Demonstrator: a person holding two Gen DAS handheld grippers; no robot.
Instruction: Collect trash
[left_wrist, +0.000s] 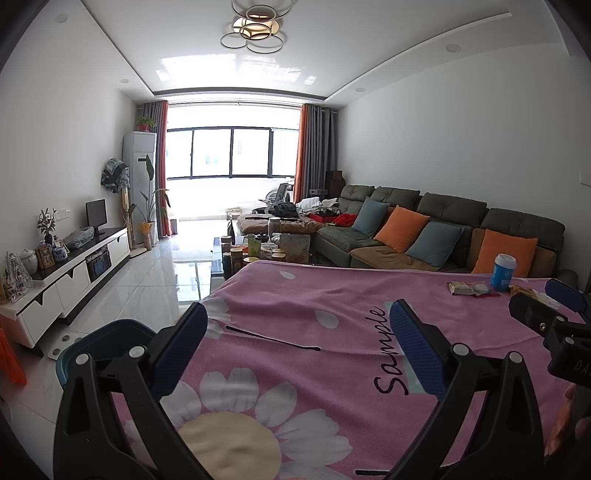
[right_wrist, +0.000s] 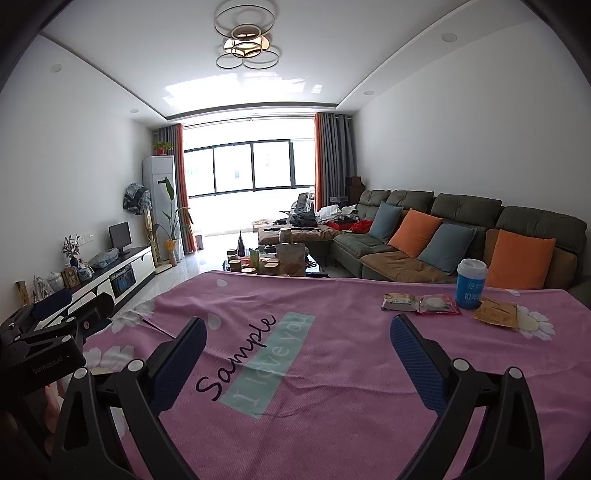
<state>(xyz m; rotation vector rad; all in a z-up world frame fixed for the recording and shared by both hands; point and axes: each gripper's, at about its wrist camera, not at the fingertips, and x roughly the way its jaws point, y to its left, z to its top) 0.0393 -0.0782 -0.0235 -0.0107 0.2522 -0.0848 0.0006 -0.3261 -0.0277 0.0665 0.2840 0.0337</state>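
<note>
Both grippers hover over the pink flowered cloth on the table; the left gripper has its fingers spread wide, nothing between them; the right gripper likewise gapes empty; the trash lies at the far right: two snack wrappers, a blue cup, a brown packet; a teal bin sits low at the near left.
</note>
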